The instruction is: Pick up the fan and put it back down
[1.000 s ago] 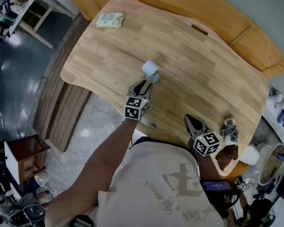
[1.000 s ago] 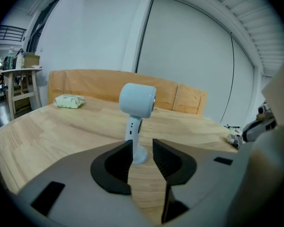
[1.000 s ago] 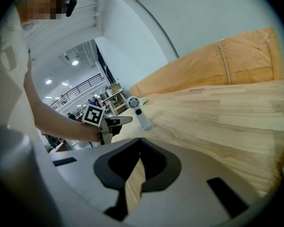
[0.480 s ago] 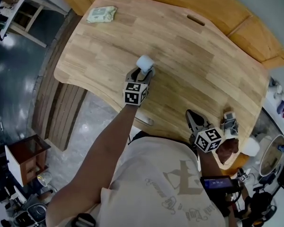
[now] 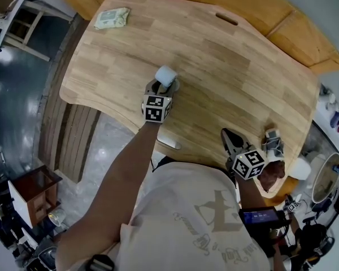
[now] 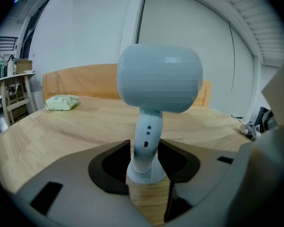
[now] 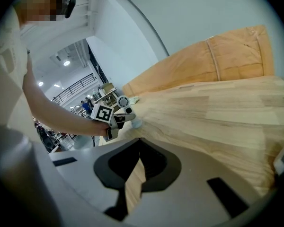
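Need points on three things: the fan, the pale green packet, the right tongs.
fan (image 6: pixel 158 77): left gripper view, on its rounded head.
pale green packet (image 5: pixel 111 18): head view, middle of its top face.
right tongs (image 7: pixel 139 141): right gripper view, where the two tips meet.

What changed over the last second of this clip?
The left gripper moved forward to the fan; the fan's stem now stands between its fingers, which are closing but not visibly gripping yet. The fan stayed upright on the table; the right gripper stayed put, shut and empty.
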`<state>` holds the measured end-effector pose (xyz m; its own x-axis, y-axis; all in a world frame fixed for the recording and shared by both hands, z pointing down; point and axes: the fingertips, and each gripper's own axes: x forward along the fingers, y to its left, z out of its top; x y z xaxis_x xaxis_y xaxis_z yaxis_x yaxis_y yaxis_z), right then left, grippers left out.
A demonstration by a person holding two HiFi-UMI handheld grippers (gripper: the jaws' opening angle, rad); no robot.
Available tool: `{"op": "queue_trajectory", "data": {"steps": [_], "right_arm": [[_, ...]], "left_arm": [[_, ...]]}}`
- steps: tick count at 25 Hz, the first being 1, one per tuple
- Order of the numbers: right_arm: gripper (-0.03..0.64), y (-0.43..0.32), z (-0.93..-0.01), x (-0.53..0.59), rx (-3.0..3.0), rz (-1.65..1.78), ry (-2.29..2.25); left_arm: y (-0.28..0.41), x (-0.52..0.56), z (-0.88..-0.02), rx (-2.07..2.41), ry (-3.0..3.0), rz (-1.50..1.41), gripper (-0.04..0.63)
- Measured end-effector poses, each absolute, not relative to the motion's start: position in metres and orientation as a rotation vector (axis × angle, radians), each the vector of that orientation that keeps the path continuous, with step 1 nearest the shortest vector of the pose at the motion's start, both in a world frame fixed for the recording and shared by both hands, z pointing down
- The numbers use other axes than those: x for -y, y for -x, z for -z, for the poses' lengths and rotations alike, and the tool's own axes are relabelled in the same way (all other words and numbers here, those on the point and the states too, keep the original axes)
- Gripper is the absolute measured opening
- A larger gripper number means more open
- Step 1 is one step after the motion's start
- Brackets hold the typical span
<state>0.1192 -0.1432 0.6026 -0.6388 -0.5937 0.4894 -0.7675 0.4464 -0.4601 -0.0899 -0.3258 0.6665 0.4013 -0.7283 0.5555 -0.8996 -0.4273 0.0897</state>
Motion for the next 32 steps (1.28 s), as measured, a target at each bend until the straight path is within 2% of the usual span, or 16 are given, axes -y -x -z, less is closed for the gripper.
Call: {"op": "queue_trajectory", "data": {"steps": [2, 6, 22, 32], "right_arm": [[0.014, -0.12, -0.603, 0.144, 2.44, -0.982, -1.183], [0.014, -0.12, -0.602, 0.145, 2.443, -0.982, -1.187], [0.014, -0.116, -0.599, 0.141, 2.455, -0.98, -1.184], [0.014, -0.099, -0.588, 0.147, 2.508, -0.924, -1.138]], "left_arm": [[0.088, 0.325, -0.667, 1.4, -2.298, -0.631, 0.162], [0.088, 0.325, -0.666, 1.404, -2.302, -0.64, 0.155], [0.085, 0.295, -0.654, 1.377, -2.329, -0.618, 0.152], [0.107, 0.268, -0.626, 1.396, -2.34, -0.58, 0.153]]}}
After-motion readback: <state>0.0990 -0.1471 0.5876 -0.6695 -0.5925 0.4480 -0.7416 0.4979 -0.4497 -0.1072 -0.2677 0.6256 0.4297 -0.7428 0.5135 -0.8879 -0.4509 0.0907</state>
